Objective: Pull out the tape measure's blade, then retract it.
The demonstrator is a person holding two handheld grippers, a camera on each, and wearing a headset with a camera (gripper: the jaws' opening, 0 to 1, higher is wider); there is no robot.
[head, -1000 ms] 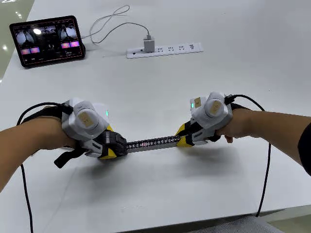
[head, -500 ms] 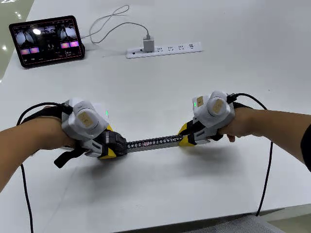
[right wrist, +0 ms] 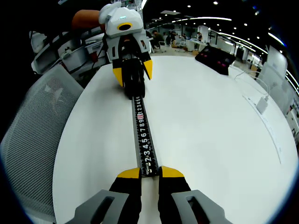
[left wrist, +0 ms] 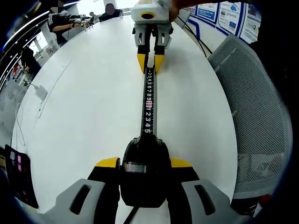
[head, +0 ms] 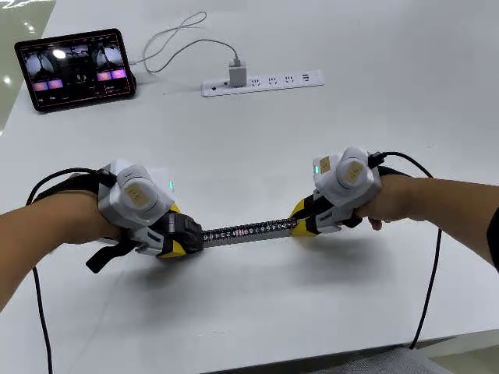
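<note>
Tablet (head: pixel 76 68) and power strip (head: pixel 263 81) lie well beyond blade (head: pixel 248 231).

The blade (right wrist: pixel 142 135) ends buried between the right gripper's (right wrist: pixel 149 173) closed jaws — its hook is hidden. The left gripper (left wrist: pixel 144 163) covers the case's (left wrist: pixel 142 179) sides. At the table's (head: pixel 390 47) far left corner, the tablet (head: pixel 76 66) screen is too small to read

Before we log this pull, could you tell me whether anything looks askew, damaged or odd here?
Nothing stands out. The blade runs straight and unkinked from the case in the left gripper to the right gripper, whose fingers pinch its tip.
</note>
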